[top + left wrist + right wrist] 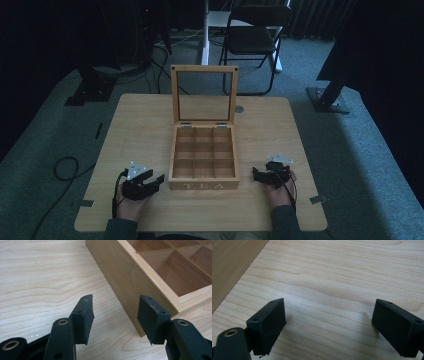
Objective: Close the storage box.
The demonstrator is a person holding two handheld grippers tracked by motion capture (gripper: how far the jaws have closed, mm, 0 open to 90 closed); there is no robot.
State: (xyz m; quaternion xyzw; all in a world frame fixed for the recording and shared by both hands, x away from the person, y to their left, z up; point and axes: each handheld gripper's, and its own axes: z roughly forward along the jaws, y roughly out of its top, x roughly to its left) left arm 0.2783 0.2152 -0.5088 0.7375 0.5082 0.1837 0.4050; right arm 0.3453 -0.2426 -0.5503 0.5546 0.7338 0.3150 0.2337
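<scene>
A wooden tea box (pixel 203 185) marked TEA stands at the middle of the table, its glass-paned lid (pixel 204 95) upright at the back. Its several compartments look empty. My left gripper (pixel 154 177) rests on the table just left of the box's front corner, open with nothing between its jaws. In the left gripper view the left gripper (pixel 116 298) points at that corner of the tea box (pixel 130 282). My right gripper (pixel 256 175) sits to the right of the box, open and empty. In the right gripper view the right gripper (pixel 330 301) hovers over bare wood, with the tea box's side (pixel 232 265) at the upper left.
The wooden table (pixel 150 125) has a small round disc (pixel 239 108) behind the box on the right. A black folding chair (pixel 252 37) and dark stand bases (pixel 90 90) lie beyond the table. A cable (pixel 65 167) loops on the carpet to the left.
</scene>
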